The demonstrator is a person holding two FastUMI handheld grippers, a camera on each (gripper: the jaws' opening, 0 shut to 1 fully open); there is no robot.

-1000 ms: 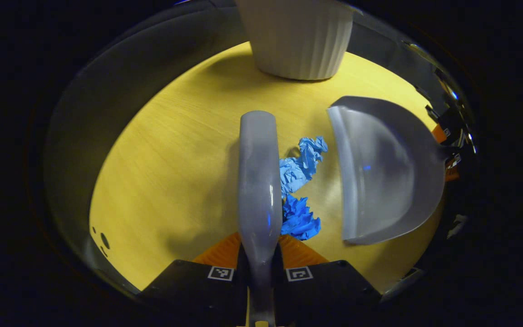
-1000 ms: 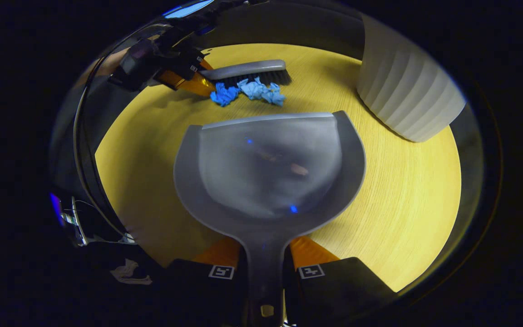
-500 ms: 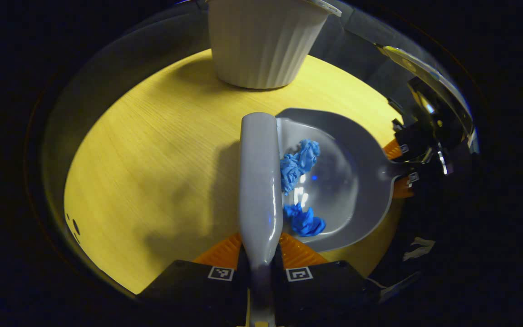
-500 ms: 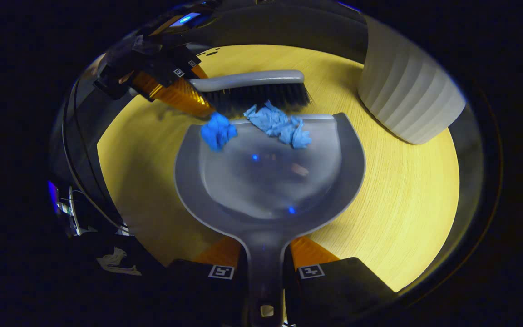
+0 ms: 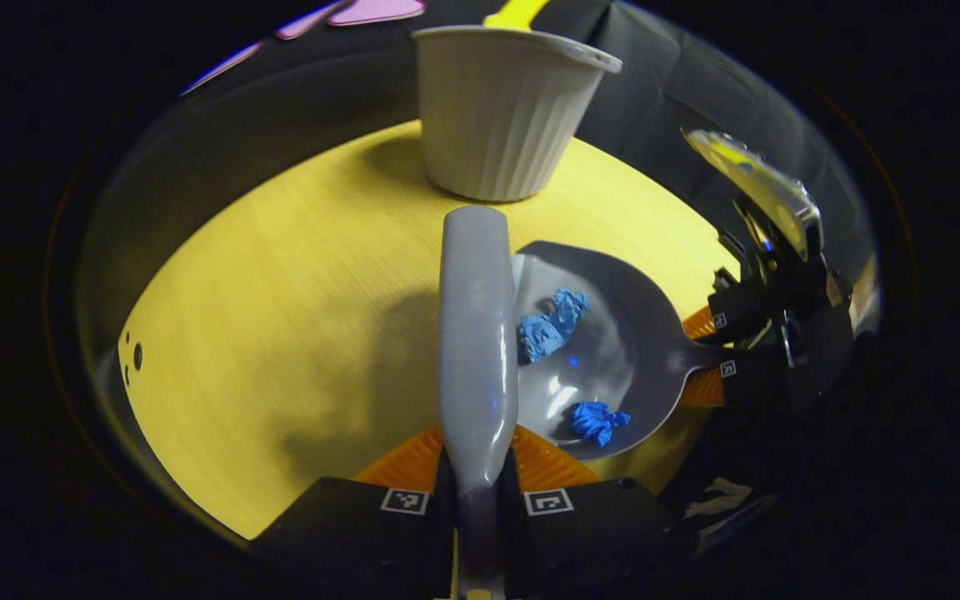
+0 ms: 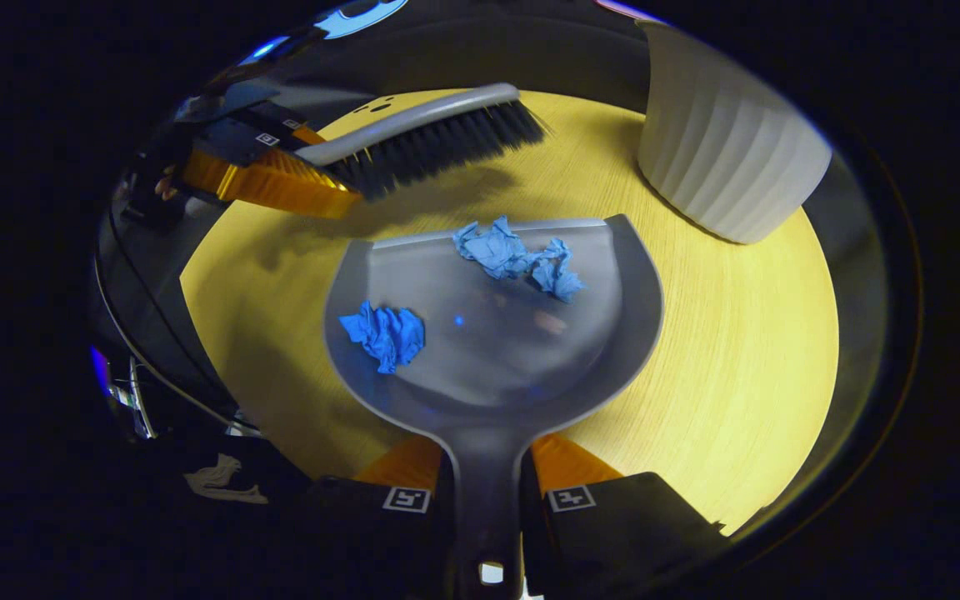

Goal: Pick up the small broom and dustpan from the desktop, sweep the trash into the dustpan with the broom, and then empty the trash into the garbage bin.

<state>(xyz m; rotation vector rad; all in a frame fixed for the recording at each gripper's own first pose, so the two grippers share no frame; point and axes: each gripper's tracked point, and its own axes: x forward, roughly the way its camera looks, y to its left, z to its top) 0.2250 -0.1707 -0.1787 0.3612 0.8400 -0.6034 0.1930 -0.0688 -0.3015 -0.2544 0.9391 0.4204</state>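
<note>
Dustpan [image 6: 492,333] rests on the yellow desktop [image 6: 738,350], its handle clamped in the right gripper [image 6: 487,500], holding 2 blue paper wads [image 6: 384,333]. The left gripper [image 5: 477,500] is clamped on the broom [image 5: 476,333], lifted just beside the pan. One wad [image 6: 513,254] sits near the lip; tilting the pan forward on the way to the white ribbed bin [image 6: 726,167] could spill it.
</note>
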